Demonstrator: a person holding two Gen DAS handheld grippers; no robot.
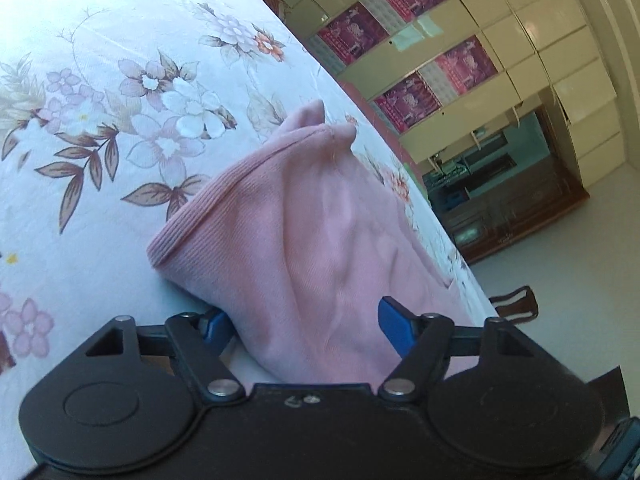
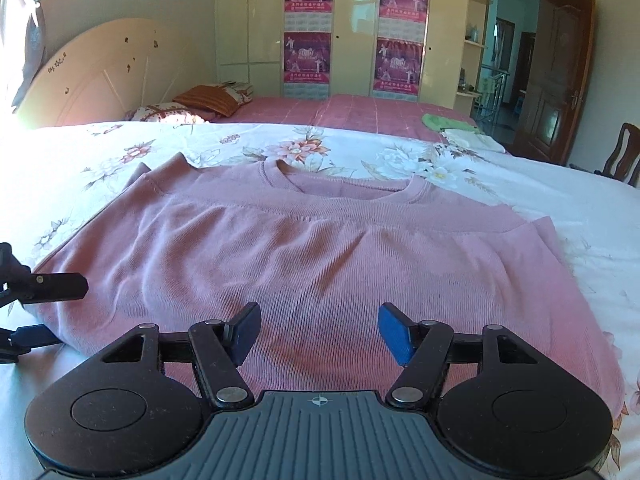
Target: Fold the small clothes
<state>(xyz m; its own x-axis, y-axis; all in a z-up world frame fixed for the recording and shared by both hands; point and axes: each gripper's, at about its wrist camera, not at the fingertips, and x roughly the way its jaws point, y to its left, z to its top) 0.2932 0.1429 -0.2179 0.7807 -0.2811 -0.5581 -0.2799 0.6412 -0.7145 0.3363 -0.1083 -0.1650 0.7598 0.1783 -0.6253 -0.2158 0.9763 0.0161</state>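
A pink ribbed knit sweater [image 2: 304,248] lies on the floral bedsheet [image 2: 560,216], collar toward the far side. My right gripper [image 2: 318,332] is open, its blue pads spread just above the sweater's near hem. My left gripper [image 1: 306,328] is open with its jaws either side of a raised fold of the sweater [image 1: 304,216] at its left edge; the cloth sits between the pads, not pinched. The left gripper also shows at the left edge of the right wrist view [image 2: 36,304].
The bed runs to a headboard [image 2: 92,76] with pillows [image 2: 200,104] at far left. A green cloth [image 2: 444,122] lies on the pink blanket beyond. A wardrobe with posters [image 2: 308,24], an open door [image 2: 556,80] and a chair [image 2: 622,156] stand behind.
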